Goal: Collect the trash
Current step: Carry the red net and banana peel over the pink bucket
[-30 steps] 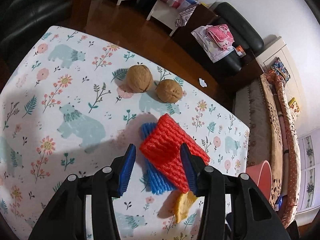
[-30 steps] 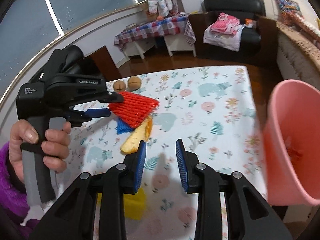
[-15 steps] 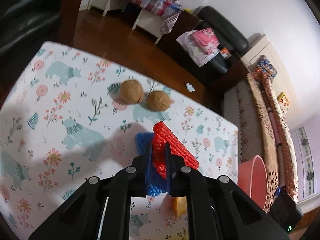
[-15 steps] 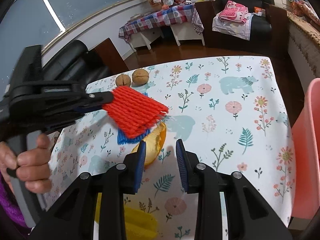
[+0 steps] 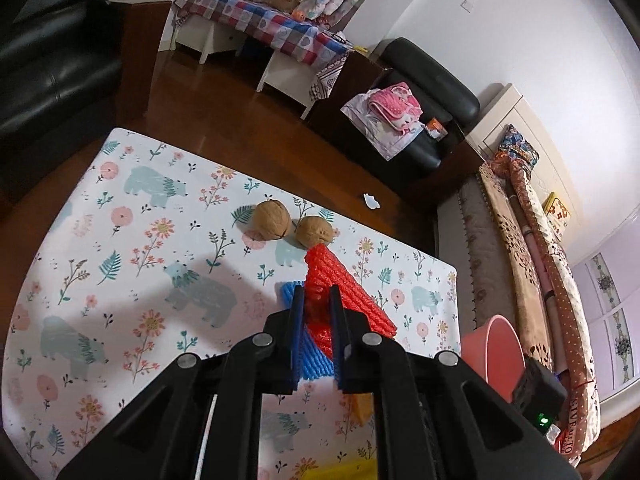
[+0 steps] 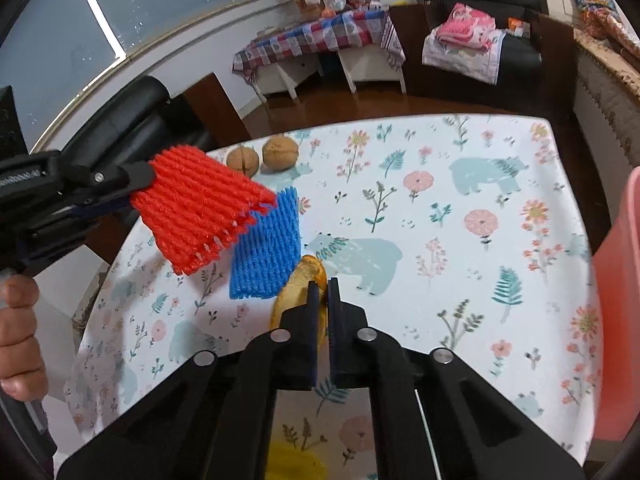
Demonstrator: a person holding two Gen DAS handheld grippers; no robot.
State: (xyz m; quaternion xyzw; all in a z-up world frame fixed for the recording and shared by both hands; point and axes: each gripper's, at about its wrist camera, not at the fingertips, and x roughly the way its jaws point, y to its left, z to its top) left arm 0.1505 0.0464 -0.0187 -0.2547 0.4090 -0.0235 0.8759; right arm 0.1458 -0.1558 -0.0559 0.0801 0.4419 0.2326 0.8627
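My left gripper (image 5: pixel 316 300) is shut on a red foam net (image 5: pixel 340 288) and holds it lifted above the table; in the right wrist view the net (image 6: pixel 200 204) hangs at the left. A blue foam net (image 6: pixel 266 256) lies flat on the table, partly seen below the red one (image 5: pixel 314 356). My right gripper (image 6: pixel 323 286) is shut on the edge of an orange peel (image 6: pixel 298 288) lying next to the blue net. A pink bin (image 5: pixel 492 352) stands off the table's right edge; its rim shows in the right wrist view (image 6: pixel 620 280).
Two walnuts (image 5: pixel 292 226) sit at the far side of the floral tablecloth (image 5: pixel 120 264), also in the right wrist view (image 6: pixel 264 156). A yellow object (image 5: pixel 344 470) lies near the front edge. Black sofas, a bed and low tables surround the table.
My left gripper lifted the red net higher off the blue one. My right gripper moved forward to the orange peel and shut on it.
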